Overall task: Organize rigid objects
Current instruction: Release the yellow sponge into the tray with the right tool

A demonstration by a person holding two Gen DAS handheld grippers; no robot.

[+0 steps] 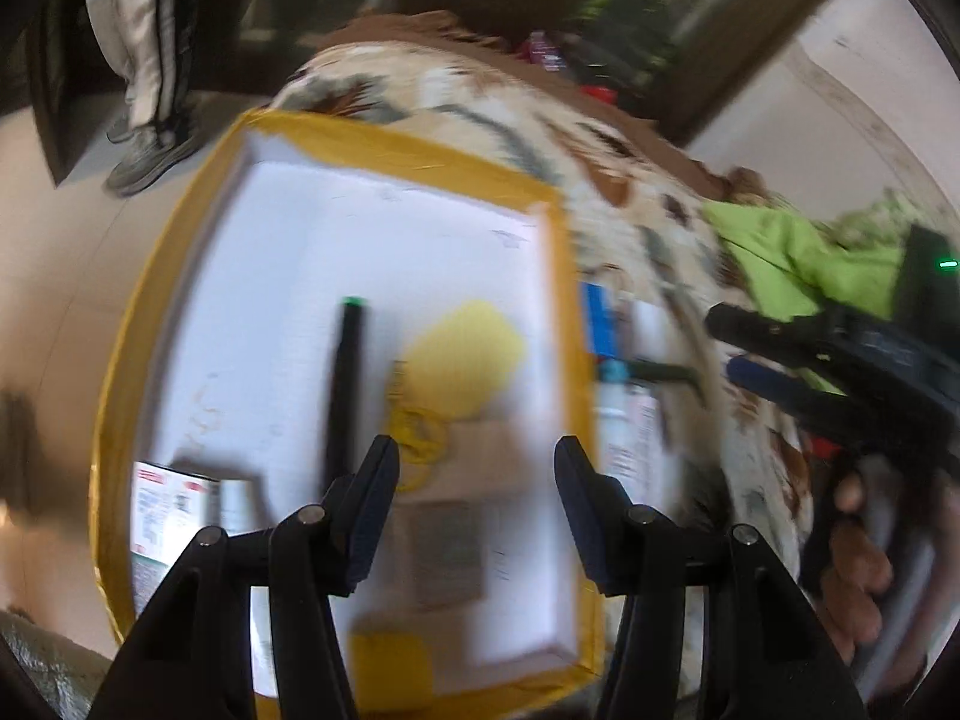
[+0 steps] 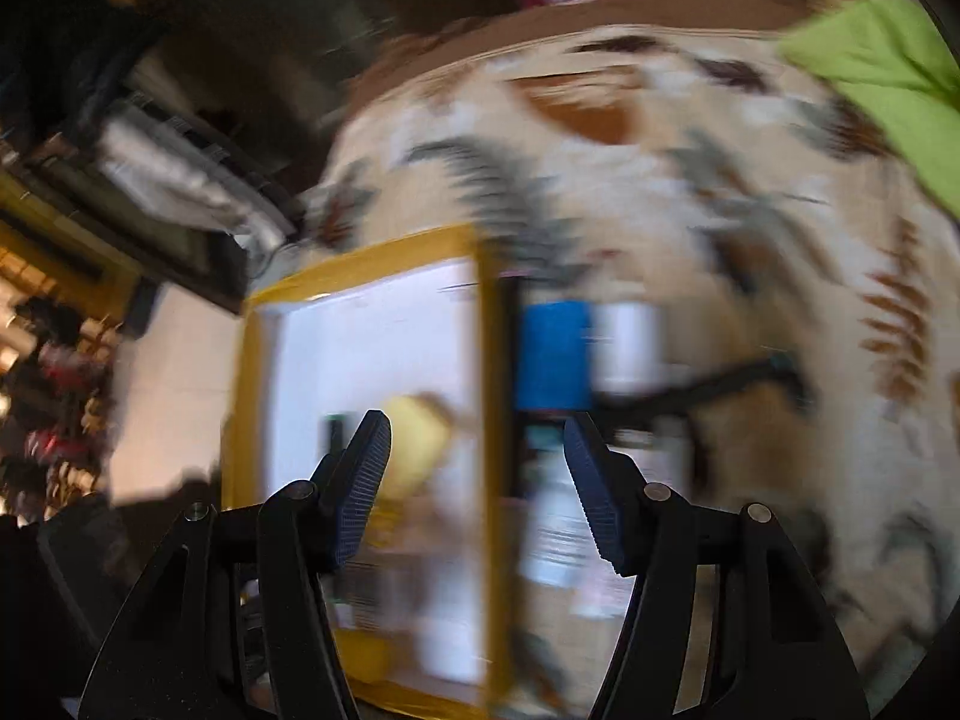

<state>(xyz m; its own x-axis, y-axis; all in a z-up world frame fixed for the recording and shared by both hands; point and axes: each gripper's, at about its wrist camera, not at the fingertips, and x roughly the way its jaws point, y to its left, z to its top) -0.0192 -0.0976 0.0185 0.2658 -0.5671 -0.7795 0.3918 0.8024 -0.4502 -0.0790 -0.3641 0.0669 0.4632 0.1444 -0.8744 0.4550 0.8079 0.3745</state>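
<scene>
Several small rigid things already lie in the yellow-rimmed tray (image 1: 558, 276) with its white floor: a black marker (image 1: 345, 384) with a green cap, a yellow tag-like piece (image 1: 462, 354), a flat brown card (image 1: 480, 462) and a printed carton (image 1: 174, 498) at the near left corner. More wait just right of the tray on the patterned bed cover (image 1: 480, 96): a blue box (image 2: 555, 354), a white box (image 2: 627, 348), a dark pen (image 2: 720, 381) and a white tube (image 1: 618, 420), all blurred.

Both claws stand apart and empty: the left claw (image 1: 474, 510) hangs over the tray's near part, the right claw (image 2: 477, 492) over the tray's right rim.

These leftovers look light and stiff. I would pinch the boxes across their narrow faces and the pen or tube mid-length, squarely, since round smooth bodies could roll or slip on the soft cover.
</scene>
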